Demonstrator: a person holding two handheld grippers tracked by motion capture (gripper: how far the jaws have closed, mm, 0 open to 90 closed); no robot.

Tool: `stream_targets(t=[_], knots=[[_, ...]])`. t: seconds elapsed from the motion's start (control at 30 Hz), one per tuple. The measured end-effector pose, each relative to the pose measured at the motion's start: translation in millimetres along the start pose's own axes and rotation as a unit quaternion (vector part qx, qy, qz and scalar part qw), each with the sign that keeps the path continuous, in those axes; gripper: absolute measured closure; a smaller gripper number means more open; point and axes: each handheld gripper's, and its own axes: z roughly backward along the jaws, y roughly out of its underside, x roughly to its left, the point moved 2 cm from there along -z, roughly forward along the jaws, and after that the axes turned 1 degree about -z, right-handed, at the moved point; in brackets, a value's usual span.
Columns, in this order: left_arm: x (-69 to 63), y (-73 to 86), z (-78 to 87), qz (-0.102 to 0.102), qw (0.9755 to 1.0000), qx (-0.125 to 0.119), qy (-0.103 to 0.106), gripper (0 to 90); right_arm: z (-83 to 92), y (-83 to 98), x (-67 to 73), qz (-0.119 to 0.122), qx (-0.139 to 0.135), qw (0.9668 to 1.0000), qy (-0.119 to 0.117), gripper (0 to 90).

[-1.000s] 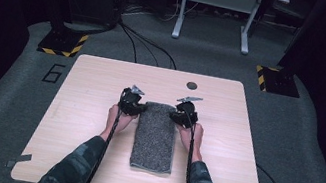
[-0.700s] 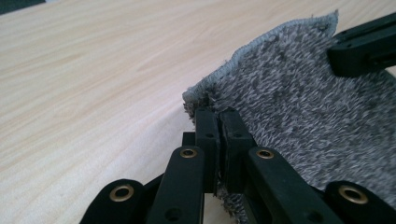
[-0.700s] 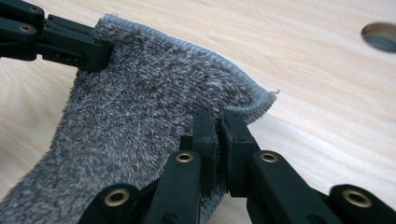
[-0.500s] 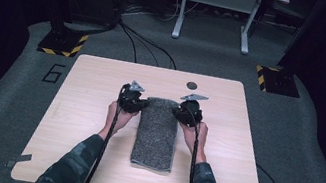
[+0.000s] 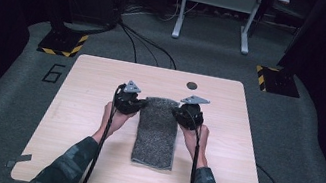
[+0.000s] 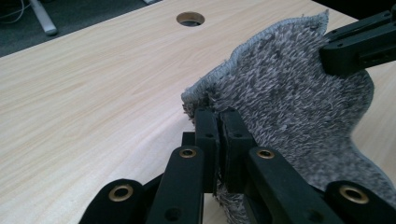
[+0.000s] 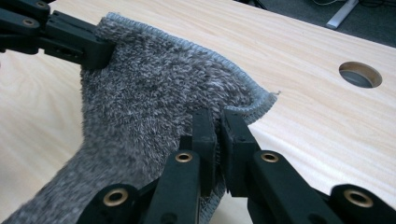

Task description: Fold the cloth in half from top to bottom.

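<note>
Grey terry towel (image 5: pixel 157 131) lies lengthwise on the middle of the table (image 5: pixel 82 107), folded into a long strip, near end flat on the wood, far end lifted off it.

Left claw (image 5: pixel 134 105) pinches the far left corner of the towel; right claw (image 5: pixel 181 113) pinches the far right corner. On both, the jaws are pressed together with cloth between them. Hands sit at matching height on either side of the strip, a symmetric hold. Judgement: the two-corner grip keeps the far edge taut and level so the cloth can be carried over toward the near end as a fold, or drawn out flat, without bunching.

Left gripper view: the left claw (image 6: pixel 219 135) bites the towel (image 6: pixel 289 107) just inside its stitched hem, and the cloth rises and sags between the two grips. The right claw (image 6: pixel 327 58) enters from the upper right, clamped on the other corner. The cable hole (image 6: pixel 190 19) in the table lies beyond.

Right gripper view: mirrored scene. The right claw (image 7: pixel 218 140) holds the hemmed corner, which curls outward past the jaws. The left claw (image 7: pixel 100 51) grips the opposite corner at upper left.

The high view gives the towel's whole length and its resting near end, which the gripper views cut off. The gripper views give bite depth and the slack in the lifted edge, too small to read from above.
</note>
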Motion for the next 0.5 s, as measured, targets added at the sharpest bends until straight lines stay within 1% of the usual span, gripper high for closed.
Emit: stream_targets(t=[0.13, 0.2, 0.23, 0.27, 0.37, 0.4, 0.43, 0.5], knots=[[-7.3, 4.5, 4.8, -0.013, 0.9999, 0.0, 0.007, 87.2, 7.9, 8.5, 6.0, 0.013, -0.004, 0.9999, 0.002, 84.8], [-11.4, 7.2, 7.4, -0.016, 0.9998, 0.0, 0.012, 87.1, 12.3, 13.2, 9.0, 0.012, -0.004, 0.9999, -0.001, 84.6], [-13.4, 8.8, 9.2, -0.021, 0.9997, 0.001, 0.013, 87.1, 14.9, 15.8, 10.4, 0.013, -0.006, 0.9999, 0.0, 84.6], [-15.5, 10.4, 11.4, -0.024, 0.9996, 0.001, 0.016, 87.1, 17.0, 18.2, 11.9, 0.016, -0.007, 0.9998, -0.004, 84.5], [-21.1, 16.4, 16.0, -0.027, 0.9994, -0.001, 0.019, 87.0, 23.4, 25.6, 18.3, 0.019, -0.008, 0.9997, -0.008, 84.2], [-22.3, 18.3, 17.5, -0.028, 0.9993, 0.001, 0.023, 86.9, 24.9, 28.0, 20.7, 0.024, -0.008, 0.9997, -0.008, 84.1], [-23.4, 20.1, 18.8, -0.028, 0.9994, -0.001, 0.021, 87.0, 26.4, 30.5, 23.3, 0.025, -0.009, 0.9996, -0.008, 84.1], [-25.3, 23.8, 20.9, -0.029, 0.9992, 0.002, 0.029, 86.8, 29.0, 35.7, 27.0, 0.027, -0.008, 0.9995, -0.011, 83.7]])
